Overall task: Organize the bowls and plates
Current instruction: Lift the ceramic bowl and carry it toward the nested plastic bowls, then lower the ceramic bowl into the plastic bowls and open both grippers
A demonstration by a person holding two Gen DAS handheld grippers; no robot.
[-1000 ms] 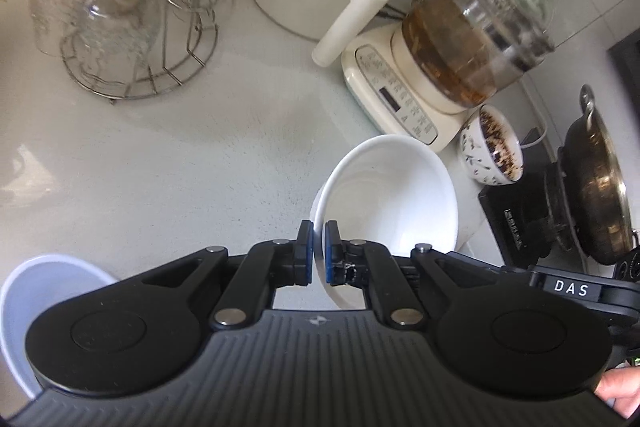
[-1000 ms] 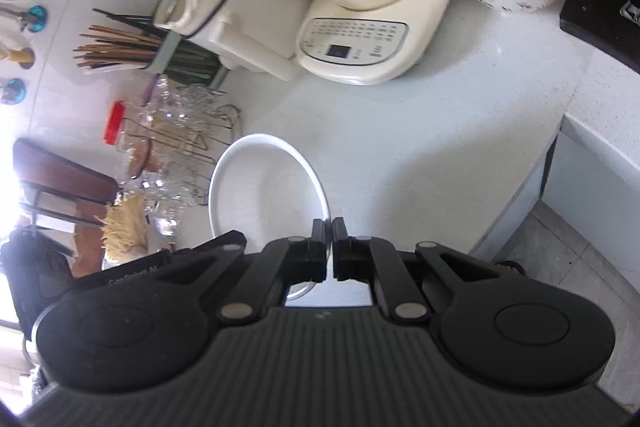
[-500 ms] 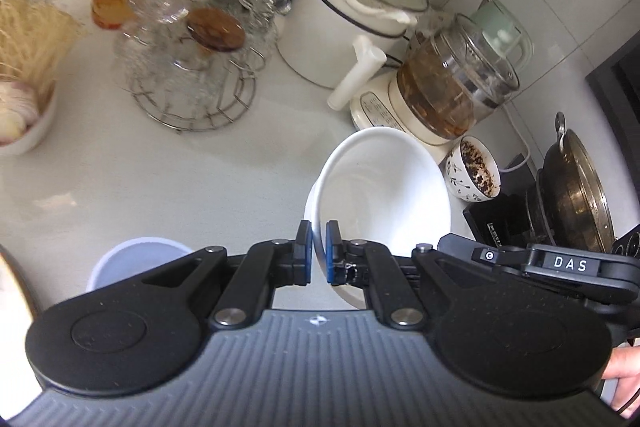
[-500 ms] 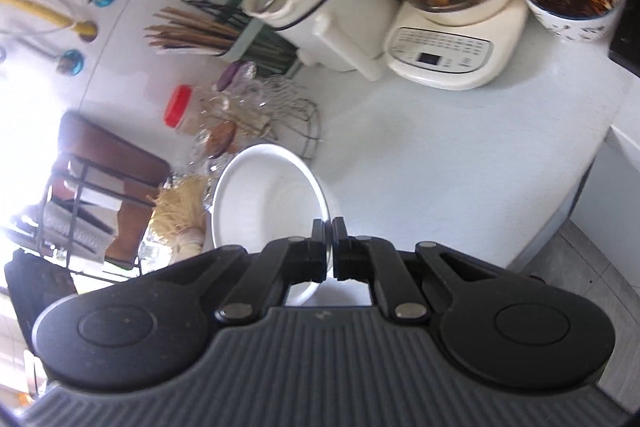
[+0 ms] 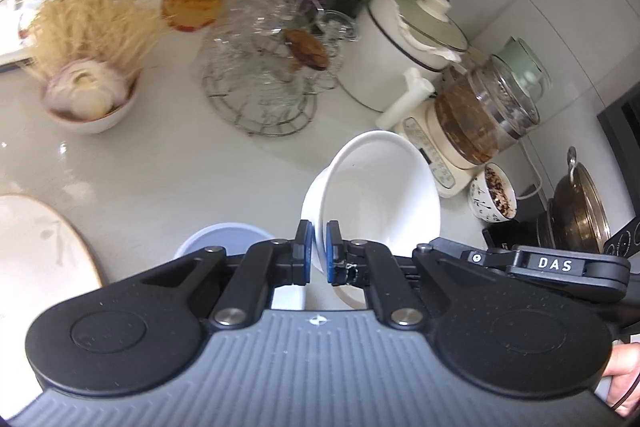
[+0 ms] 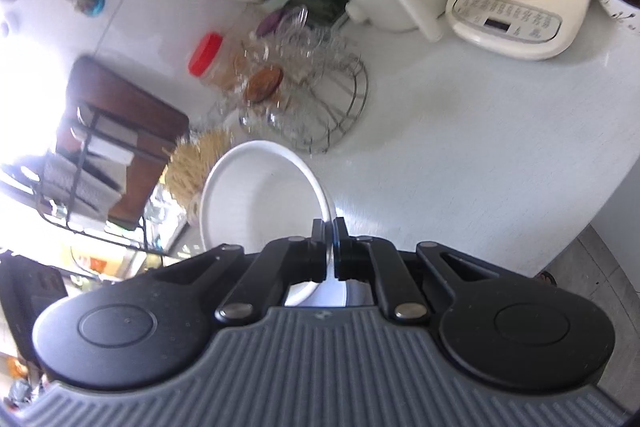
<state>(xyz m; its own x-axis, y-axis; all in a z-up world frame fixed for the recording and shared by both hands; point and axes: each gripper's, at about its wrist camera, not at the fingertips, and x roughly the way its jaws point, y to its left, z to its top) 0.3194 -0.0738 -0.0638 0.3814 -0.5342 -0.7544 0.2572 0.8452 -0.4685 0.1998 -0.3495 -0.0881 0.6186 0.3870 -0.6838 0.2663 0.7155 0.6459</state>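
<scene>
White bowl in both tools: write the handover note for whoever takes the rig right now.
Left tool: shut on the white bowl, pinching its near rim.
Right tool: shut on the same bowl's rim from the other side; its body shows at the right in the left wrist view.
The bowl is held tilted in the air above the counter, not resting on anything.
Nearby: a pale blue bowl on the counter just below the left tool, a patterned plate at the far left.
Done: bowl picked up.
Left: set it down, probably by the blue bowl or plate, then release both tools.
</scene>
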